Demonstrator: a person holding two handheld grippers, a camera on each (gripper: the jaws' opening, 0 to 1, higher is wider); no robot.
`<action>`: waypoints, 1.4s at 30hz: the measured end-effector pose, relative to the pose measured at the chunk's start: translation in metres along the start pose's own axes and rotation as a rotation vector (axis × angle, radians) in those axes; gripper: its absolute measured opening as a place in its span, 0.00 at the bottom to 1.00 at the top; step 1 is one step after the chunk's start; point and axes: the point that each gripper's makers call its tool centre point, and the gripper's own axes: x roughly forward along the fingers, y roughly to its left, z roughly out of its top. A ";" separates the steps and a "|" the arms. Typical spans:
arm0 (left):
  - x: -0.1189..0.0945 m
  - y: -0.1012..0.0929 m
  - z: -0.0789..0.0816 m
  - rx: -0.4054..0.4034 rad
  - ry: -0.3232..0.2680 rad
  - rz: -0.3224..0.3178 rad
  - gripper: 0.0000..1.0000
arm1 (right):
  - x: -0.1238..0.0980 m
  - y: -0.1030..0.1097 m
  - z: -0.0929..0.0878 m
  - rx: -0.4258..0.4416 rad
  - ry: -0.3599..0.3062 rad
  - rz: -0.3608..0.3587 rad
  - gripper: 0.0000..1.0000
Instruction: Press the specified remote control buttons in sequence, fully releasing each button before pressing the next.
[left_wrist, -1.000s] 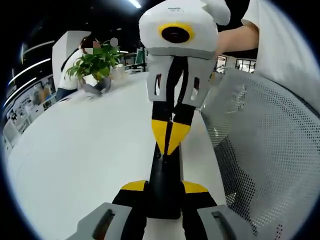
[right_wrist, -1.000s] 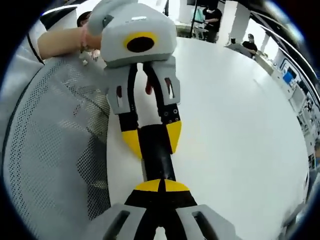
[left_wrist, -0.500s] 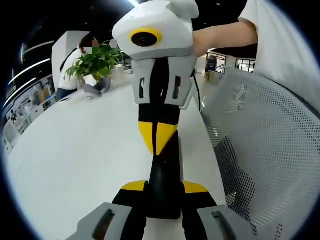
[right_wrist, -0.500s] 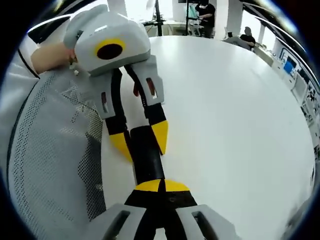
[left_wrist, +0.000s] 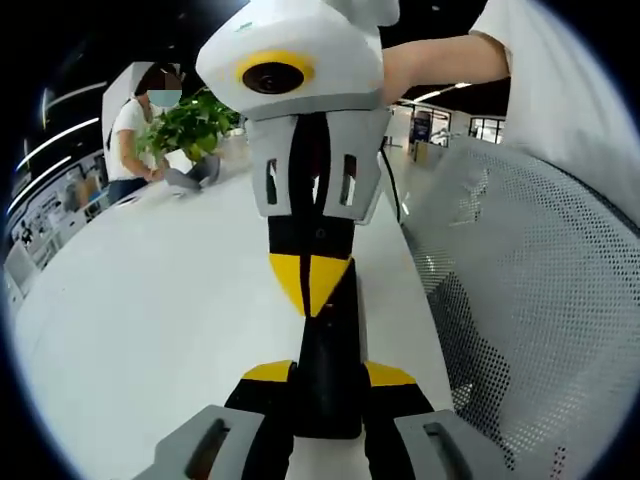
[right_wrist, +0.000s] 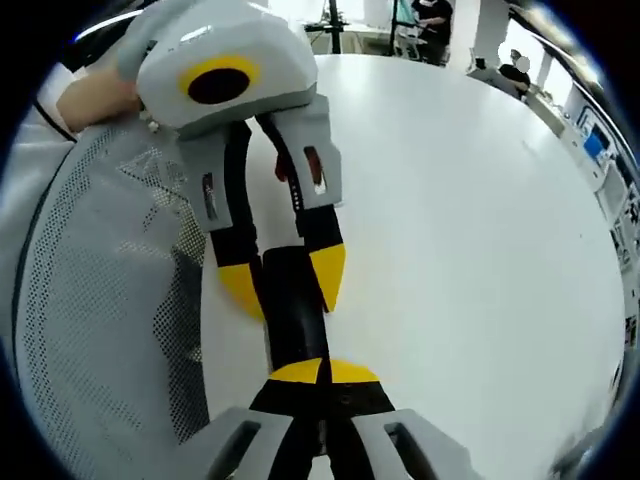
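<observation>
Left gripper view: left gripper jaws clamp the remote, lengthwise; right gripper, jaws closed, presses its top.

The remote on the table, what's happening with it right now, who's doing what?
A person holds a gripper in each hand over a white table. The left gripper clamps the black remote control by its sides, steadying it. The right gripper, jaws shut into a yellow point, has that point on the remote's top face, apparently pressing a button, though none is visible. A perforated chair back stands beside the table.
</observation>
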 end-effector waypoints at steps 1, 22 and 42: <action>0.000 0.000 0.000 0.001 0.000 0.000 0.24 | 0.001 -0.001 0.001 0.004 0.006 -0.003 0.00; 0.000 0.001 0.000 0.000 0.003 -0.001 0.24 | -0.011 0.014 0.011 0.115 -0.165 -0.122 0.00; 0.000 0.001 0.000 -0.007 0.000 -0.002 0.24 | -0.001 0.010 0.012 0.099 -0.162 -0.147 0.00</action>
